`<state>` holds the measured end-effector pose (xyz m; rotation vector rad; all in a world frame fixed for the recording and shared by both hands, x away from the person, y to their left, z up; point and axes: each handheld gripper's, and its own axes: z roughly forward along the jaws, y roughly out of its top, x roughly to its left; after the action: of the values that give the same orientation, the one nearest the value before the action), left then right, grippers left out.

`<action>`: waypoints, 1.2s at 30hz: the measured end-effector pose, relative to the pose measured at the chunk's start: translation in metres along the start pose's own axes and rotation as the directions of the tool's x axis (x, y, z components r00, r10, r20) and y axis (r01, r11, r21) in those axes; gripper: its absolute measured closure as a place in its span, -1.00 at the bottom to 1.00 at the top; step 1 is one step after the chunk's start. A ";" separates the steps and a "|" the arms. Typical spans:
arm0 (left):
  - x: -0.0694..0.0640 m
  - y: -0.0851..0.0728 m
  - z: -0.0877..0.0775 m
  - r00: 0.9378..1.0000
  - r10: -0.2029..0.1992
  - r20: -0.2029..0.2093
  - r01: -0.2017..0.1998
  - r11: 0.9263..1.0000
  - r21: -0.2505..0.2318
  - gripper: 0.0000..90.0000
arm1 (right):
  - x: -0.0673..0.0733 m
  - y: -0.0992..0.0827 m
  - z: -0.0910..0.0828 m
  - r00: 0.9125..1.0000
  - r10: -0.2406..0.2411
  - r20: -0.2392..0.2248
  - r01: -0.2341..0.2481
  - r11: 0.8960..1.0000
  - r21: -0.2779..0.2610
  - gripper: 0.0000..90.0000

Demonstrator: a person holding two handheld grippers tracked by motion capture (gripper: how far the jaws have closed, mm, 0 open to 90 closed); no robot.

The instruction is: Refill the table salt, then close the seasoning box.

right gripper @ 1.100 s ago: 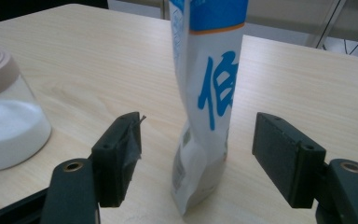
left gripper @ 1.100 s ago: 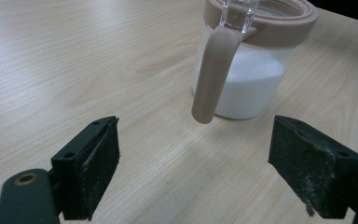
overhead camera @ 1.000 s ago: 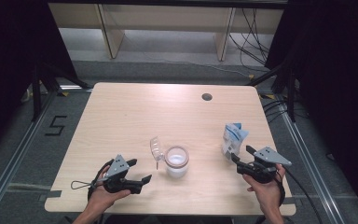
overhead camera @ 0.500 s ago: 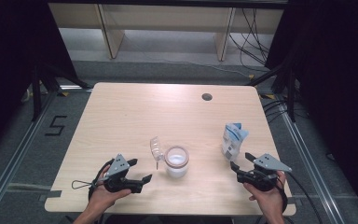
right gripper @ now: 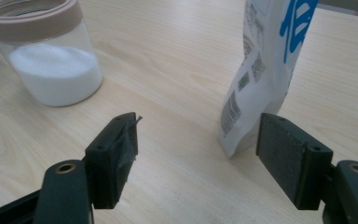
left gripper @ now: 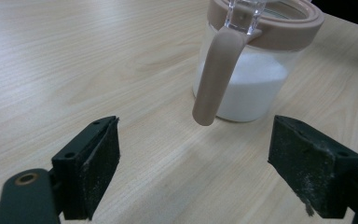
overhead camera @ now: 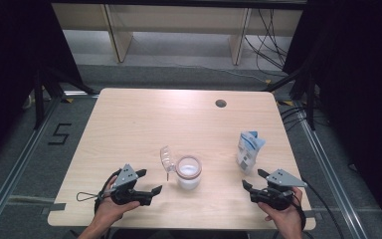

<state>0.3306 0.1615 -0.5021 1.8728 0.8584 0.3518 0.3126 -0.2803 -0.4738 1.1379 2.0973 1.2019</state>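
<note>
Pale wood-grain tabletop point(overhead camera: 144, 124) carries a clear glass jar point(overhead camera: 188, 173) with a tan plastic rim, part-filled with white powder, standing near the front middle; its transparent hinged lid point(overhead camera: 166, 158) is flipped up on the jar's left side. A white and blue printed paper pouch point(overhead camera: 249, 151) stands upright toward the right edge, well apart from the jar. The left gripper point(overhead camera: 149, 181) rests low at the front left, its jaws spread wide with nothing between them; in the left gripper view the jar point(left gripper: 251, 70) stands ahead of the gap, nearer the right-hand jaw, with its tan strap point(left gripper: 214, 74) hanging down the near side, and neither pad touches it. The right gripper point(overhead camera: 254, 179) sits at the front right, just in front of the pouch, its jaws likewise apart and holding nothing. In the right gripper view the pouch point(right gripper: 265, 70) stands just beyond the jaws toward the right-hand pad, not between them, and the jar point(right gripper: 46, 56) lies farther off to the left.
</note>
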 end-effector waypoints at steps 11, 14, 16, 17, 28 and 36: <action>-0.001 0.001 0.000 1.000 -0.014 -0.011 0.014 1.000 -0.005 -0.64 | 0.007 -0.004 -0.005 1.000 -0.015 -0.016 0.016 0.999 0.034 -0.33; 0.000 0.002 -0.001 1.000 -0.004 -0.016 0.004 1.000 -0.011 -0.62 | 0.008 -0.006 -0.006 1.000 -0.017 -0.013 0.018 0.999 0.042 -0.33; -0.001 0.003 -0.001 1.000 -0.013 -0.017 0.013 1.000 -0.021 -0.61 | 0.008 -0.007 -0.006 0.999 -0.020 -0.030 0.021 0.999 0.042 -0.33; 0.000 0.003 -0.002 1.000 0.001 -0.022 -0.001 1.000 -0.016 -0.60 | 0.008 -0.008 -0.007 0.999 -0.017 -0.029 0.018 0.999 0.047 -0.33; 0.001 0.007 -0.011 0.999 -0.014 -0.028 0.012 0.997 -0.076 0.13 | 0.013 -0.007 -0.009 0.999 -0.033 -0.028 0.035 0.998 0.057 -0.32; -0.001 0.016 -0.017 0.999 -0.018 -0.026 0.014 0.991 -0.130 0.82 | 0.013 -0.007 -0.009 1.000 -0.025 -0.016 0.026 0.998 0.055 -0.32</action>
<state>0.3264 0.1683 -0.4803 1.7435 0.8484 0.4148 0.2963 -0.2756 -0.4754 1.1268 2.1621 1.1507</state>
